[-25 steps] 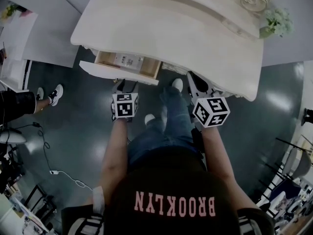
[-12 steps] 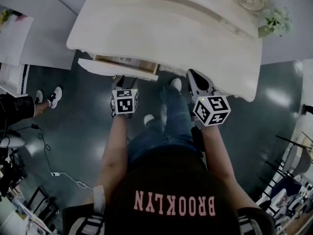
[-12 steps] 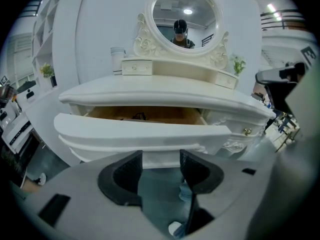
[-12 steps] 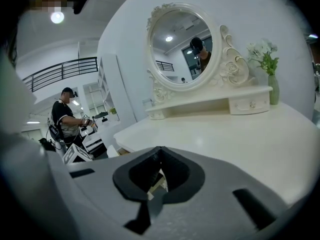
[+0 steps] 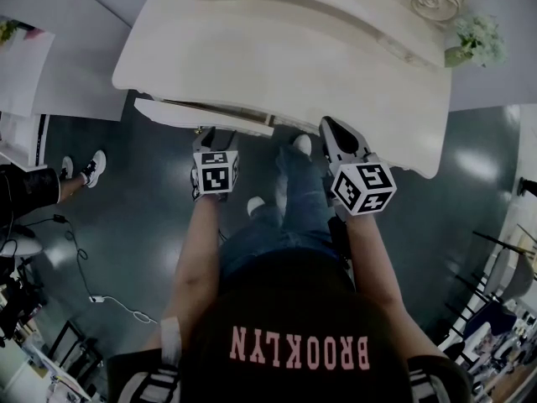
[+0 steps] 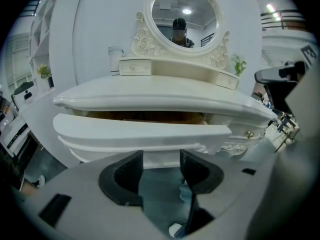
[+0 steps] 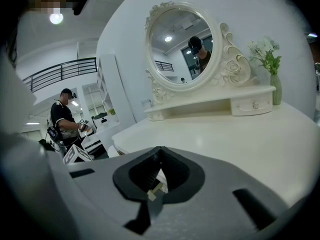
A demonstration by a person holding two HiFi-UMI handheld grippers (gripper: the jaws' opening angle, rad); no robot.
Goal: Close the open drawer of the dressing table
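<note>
The dressing table fills the space ahead of me. Its drawer, on the left side, stands only slightly out from under the counter, with its white front just beyond and above my left gripper, whose jaws are apart with nothing between them. My right gripper, jaws together and empty, hangs over the counter's front edge, well right of the drawer, facing the oval mirror and the small vase of flowers.
</note>
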